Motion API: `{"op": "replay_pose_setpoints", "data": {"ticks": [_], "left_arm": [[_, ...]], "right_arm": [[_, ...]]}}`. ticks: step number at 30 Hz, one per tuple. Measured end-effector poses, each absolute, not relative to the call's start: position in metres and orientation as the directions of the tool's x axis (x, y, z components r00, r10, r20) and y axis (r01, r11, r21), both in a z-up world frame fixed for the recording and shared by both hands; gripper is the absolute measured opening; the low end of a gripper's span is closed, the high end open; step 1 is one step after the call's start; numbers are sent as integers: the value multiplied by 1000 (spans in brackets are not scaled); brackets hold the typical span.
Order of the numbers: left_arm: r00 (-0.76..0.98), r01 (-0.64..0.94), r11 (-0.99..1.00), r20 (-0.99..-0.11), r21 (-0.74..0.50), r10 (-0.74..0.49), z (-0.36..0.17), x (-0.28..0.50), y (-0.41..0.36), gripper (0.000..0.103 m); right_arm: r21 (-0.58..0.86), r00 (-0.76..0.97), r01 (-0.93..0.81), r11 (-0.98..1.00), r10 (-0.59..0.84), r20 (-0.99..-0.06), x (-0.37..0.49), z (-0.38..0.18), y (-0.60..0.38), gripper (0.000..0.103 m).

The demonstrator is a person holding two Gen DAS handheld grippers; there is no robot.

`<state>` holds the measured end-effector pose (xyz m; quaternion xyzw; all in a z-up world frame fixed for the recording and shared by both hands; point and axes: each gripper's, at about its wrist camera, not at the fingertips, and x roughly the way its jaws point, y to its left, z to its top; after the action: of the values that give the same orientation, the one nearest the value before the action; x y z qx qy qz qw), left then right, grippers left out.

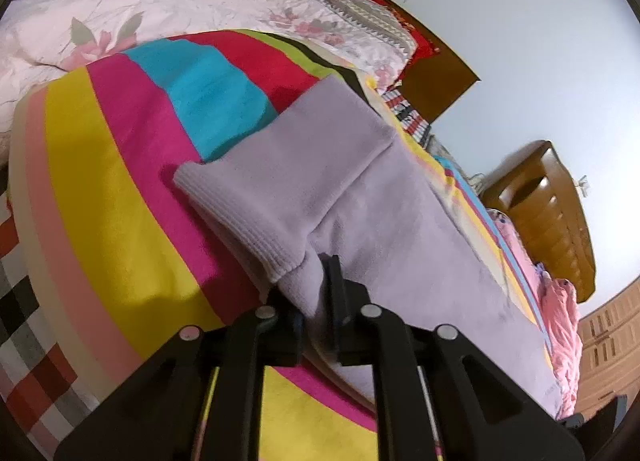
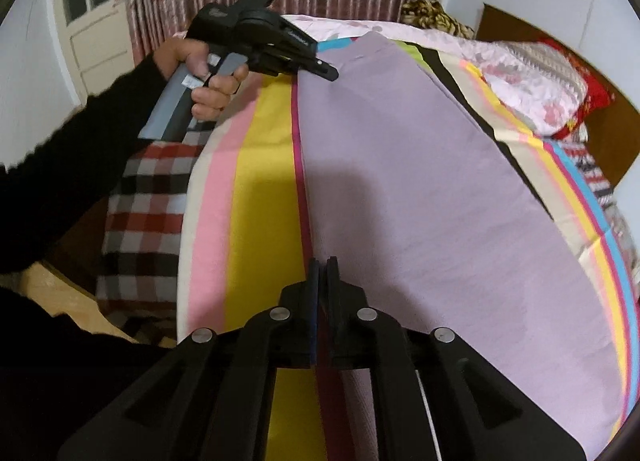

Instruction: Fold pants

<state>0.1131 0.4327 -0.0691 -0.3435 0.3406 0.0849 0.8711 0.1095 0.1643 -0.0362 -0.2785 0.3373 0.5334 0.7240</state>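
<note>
The lilac pants [image 2: 420,189] lie flat along the striped bed cover [image 2: 260,165]. My left gripper [image 1: 316,281] is shut on the pants' near edge beside the ribbed cuff [image 1: 248,221], where one leg end lies folded over the fabric [image 1: 360,189]. In the right wrist view, the left gripper [image 2: 326,71] is held by a hand at the far end of the pants. My right gripper [image 2: 322,265] is shut on the near left edge of the pants.
A floral quilt [image 1: 180,17] and pillows [image 2: 536,85] lie at the bed's far side. A checked blanket [image 2: 148,213] hangs off the bed's left edge. A wooden headboard [image 1: 556,213] and a pink garment [image 1: 560,321] are at right.
</note>
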Motion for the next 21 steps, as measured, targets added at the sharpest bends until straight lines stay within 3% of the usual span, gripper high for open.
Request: {"op": "replay_pose_setpoints", "data": {"ticks": [1,2,4,5,6,10,12,18,21], "left_arm": [[763,-364,750,-639,-551,-99,-67,112,434,25],[776,-336,748,-619,-572,-125,-66,111,437,41],[796,-336,745,-597,-576,-103,-57,107,442,65],[783,-412,752,-622,-514,4,-50,102,445,93],[762,-500,747,-632,-438,141,-39,95,447,100],[808,-511,723,-547,-465,220,-12,74,452,100],[834,-463,745,-521,-480,182,-4,76,443,100],[816,-262,851,-575,-455,-56,-12,101,345,100],[751,-189,901,-649,-390,-123,-27,109,279,100]], "right_arm": [[-32,193,-961,275,585,-788,110,-35,164,21],[-26,186,-962,272,584,-790,109,-34,163,36],[-23,184,-962,273,582,-792,106,-31,160,42],[-6,177,-961,277,598,-781,105,-27,156,42],[9,174,-959,284,610,-773,105,-24,154,42],[28,233,-930,365,649,-724,111,-12,140,42],[57,252,-910,410,658,-709,117,-11,135,42],[77,311,-852,518,619,-721,112,-13,104,42],[55,363,-811,583,574,-734,108,-14,71,42]]}}
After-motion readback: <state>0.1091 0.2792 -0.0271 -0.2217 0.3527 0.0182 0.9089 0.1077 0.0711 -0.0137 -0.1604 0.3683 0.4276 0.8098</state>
